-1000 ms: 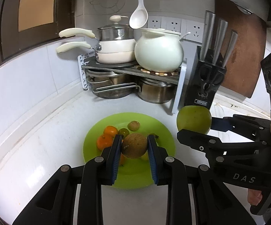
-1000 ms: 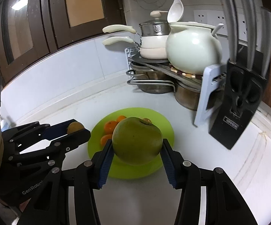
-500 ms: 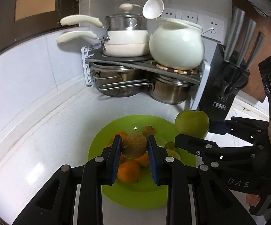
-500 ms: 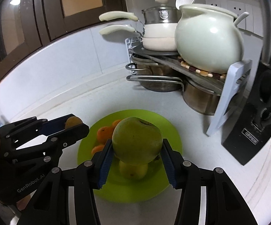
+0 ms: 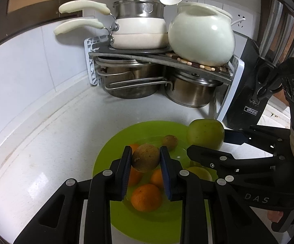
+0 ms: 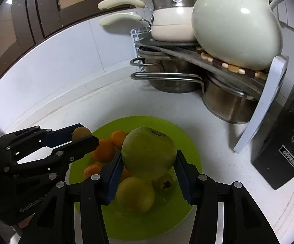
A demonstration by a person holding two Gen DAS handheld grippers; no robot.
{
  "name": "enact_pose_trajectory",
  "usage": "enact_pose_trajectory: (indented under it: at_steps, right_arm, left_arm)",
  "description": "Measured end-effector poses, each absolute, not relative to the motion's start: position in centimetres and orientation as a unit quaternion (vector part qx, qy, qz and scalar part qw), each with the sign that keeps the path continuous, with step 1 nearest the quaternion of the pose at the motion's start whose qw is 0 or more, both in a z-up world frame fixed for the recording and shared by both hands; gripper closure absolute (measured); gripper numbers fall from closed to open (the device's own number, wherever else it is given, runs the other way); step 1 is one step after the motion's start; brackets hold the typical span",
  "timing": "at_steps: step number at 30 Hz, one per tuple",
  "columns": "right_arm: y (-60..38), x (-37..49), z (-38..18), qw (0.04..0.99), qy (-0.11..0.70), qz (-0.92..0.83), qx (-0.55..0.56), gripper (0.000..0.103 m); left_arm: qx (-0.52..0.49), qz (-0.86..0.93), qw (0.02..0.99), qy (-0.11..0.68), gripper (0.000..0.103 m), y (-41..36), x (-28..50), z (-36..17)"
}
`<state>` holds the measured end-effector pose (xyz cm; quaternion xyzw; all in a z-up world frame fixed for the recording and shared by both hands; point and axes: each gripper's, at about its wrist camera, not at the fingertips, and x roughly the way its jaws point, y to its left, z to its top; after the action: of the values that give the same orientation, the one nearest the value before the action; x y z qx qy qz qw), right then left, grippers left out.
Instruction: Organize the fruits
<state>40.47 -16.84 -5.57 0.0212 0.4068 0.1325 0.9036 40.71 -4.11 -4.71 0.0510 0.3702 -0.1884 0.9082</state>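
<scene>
The small brown fruit [image 5: 146, 158] sits between the blue pads of the left gripper [image 5: 146, 160], pinched on both sides, above the near half of the green plate [image 5: 114, 150]. The green apple [image 6: 149, 153] is clamped the same way in the right gripper [image 6: 148, 162] — its fingers stand wider, closed on the apple. Both fruits hang over the plate, where oranges [image 5: 146, 197] and a yellow fruit [image 6: 134, 194] lie. Far behind stands a pot rack [image 5: 231, 87].

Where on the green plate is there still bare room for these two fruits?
The green plate is bare along its back and right rim, toward the pot rack. The middle and left are crowded with oranges and a yellow fruit.
</scene>
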Motion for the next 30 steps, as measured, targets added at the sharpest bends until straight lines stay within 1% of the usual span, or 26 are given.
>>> enact_pose_trajectory:
  at_steps: [5,6,8,13,15,16,19,22,27,30]
  right_arm:
    - [-16.9,41.0,-6.3,0.900,0.414,0.132,0.022,0.052]
    - [-16.9,41.1,-6.5,0.899,0.417,0.131,0.023,0.052]
    - [-16.9,41.2,-6.7,0.898,0.420,0.132,0.025,0.052]
    - [-16.8,41.3,-6.8,0.898,0.421,0.128,0.024,0.050]
    - [-16.7,41.0,-6.4,0.902,0.414,0.124,0.019,0.044]
    - [-16.7,40.9,-6.3,0.904,0.410,0.121,0.017,0.044]
    - [-16.7,40.4,-5.9,0.906,0.407,0.119,0.015,0.044]
    - [-16.7,39.8,-5.6,0.907,0.405,0.116,0.015,0.044]
    - [-16.7,37.9,-4.7,0.912,0.397,0.106,0.016,0.043]
    - [-16.8,36.7,-4.0,0.914,0.391,0.102,0.019,0.043]
  left_arm:
    - [0.051,-0.190,0.905,0.377,0.075,-4.1,41.1,-5.3]
    - [0.050,-0.189,0.905,0.377,0.074,-4.1,41.1,-5.3]
    - [0.050,-0.187,0.906,0.376,0.066,-3.9,41.1,-5.3]
    - [0.050,-0.170,0.913,0.366,0.059,-3.2,40.4,-4.7]
    - [0.048,-0.165,0.916,0.364,0.058,-2.8,40.0,-4.5]
    - [0.046,-0.162,0.917,0.362,0.058,-2.6,39.9,-4.4]
    - [0.042,-0.151,0.920,0.359,0.055,-2.1,39.2,-4.1]
    - [0.036,-0.141,0.923,0.357,0.050,-1.5,38.5,-3.7]
    - [0.032,-0.126,0.925,0.356,0.049,-1.0,36.8,-3.1]
    - [0.032,-0.117,0.928,0.353,0.046,-0.7,35.6,-2.4]
